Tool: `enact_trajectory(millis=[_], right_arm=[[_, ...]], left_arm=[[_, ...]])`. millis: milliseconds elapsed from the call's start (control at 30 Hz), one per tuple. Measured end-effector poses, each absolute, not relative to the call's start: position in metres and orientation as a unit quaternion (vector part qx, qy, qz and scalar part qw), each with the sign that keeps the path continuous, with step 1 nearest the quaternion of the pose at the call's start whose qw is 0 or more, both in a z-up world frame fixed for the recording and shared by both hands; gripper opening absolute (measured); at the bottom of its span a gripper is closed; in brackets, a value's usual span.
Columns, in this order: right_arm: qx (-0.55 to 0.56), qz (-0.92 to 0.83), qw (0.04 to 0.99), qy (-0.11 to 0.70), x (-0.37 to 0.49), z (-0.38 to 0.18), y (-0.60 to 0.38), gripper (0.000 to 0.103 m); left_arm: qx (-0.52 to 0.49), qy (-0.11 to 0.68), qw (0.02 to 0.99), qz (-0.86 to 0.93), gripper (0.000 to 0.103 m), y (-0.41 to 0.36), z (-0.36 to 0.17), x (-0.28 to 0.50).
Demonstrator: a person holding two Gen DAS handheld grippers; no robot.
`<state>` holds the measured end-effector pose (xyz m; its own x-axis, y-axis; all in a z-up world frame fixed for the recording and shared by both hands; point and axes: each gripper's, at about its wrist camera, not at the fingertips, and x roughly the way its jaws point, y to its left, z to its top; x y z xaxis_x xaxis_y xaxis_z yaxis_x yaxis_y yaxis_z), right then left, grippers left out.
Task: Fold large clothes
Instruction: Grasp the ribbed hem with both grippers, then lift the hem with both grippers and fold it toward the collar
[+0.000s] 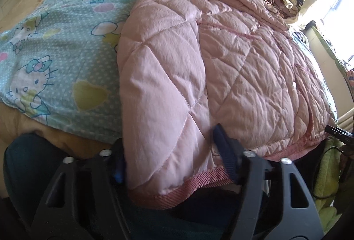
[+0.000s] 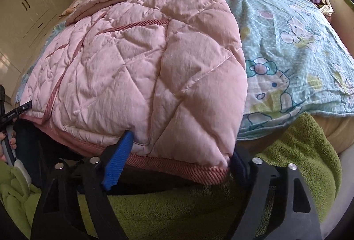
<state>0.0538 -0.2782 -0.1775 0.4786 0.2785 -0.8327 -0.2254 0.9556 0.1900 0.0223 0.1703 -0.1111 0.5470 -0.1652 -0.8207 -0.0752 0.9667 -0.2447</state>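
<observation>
The left gripper (image 1: 174, 160) and the right gripper (image 2: 179, 156) each pinch the ribbed hem of the pink quilted jacket (image 1: 210, 63), which lies at the near edge of the bed (image 1: 26, 127). It looks soft, puffy, light and slippery; the hem corners seem the firmest hold.

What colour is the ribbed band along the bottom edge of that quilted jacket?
Dusty rose, darker than the pale pink jacket; the hem band shows best in the right wrist view.
</observation>
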Motion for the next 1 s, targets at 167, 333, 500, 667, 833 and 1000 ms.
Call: enact_trajectory(millis=[167, 333, 500, 667, 833, 1000], right_arm=[[0.024, 0.16, 0.876, 0.454, 0.048, -0.159, -0.285, 0.032], [0.036, 0.181, 0.898, 0.4, 0.043, -0.132, -0.285, 0.021], [0.053, 0.197, 0.915, 0.347, 0.045, -0.101, -0.287, 0.017], [0.069, 0.204, 0.927, 0.307, 0.056, -0.076, -0.287, 0.017], [0.091, 0.197, 0.934, 0.283, 0.07, -0.056, -0.291, 0.017], [0.105, 0.196, 0.939, 0.264, 0.082, -0.038, -0.294, 0.016]], left_arm=[[-0.125, 0.45, 0.883, -0.036, 0.018, 0.167, -0.095, 0.016], [-0.126, 0.421, 0.897, -0.044, 0.011, 0.166, -0.072, 0.017], [-0.129, 0.379, 0.915, -0.053, 0.009, 0.166, -0.043, 0.027], [-0.135, 0.349, 0.926, -0.058, 0.009, 0.168, -0.018, 0.045], [-0.137, 0.321, 0.935, -0.058, 0.009, 0.167, 0.005, 0.062], [-0.151, 0.304, 0.939, -0.054, 0.009, 0.17, 0.018, 0.073]])
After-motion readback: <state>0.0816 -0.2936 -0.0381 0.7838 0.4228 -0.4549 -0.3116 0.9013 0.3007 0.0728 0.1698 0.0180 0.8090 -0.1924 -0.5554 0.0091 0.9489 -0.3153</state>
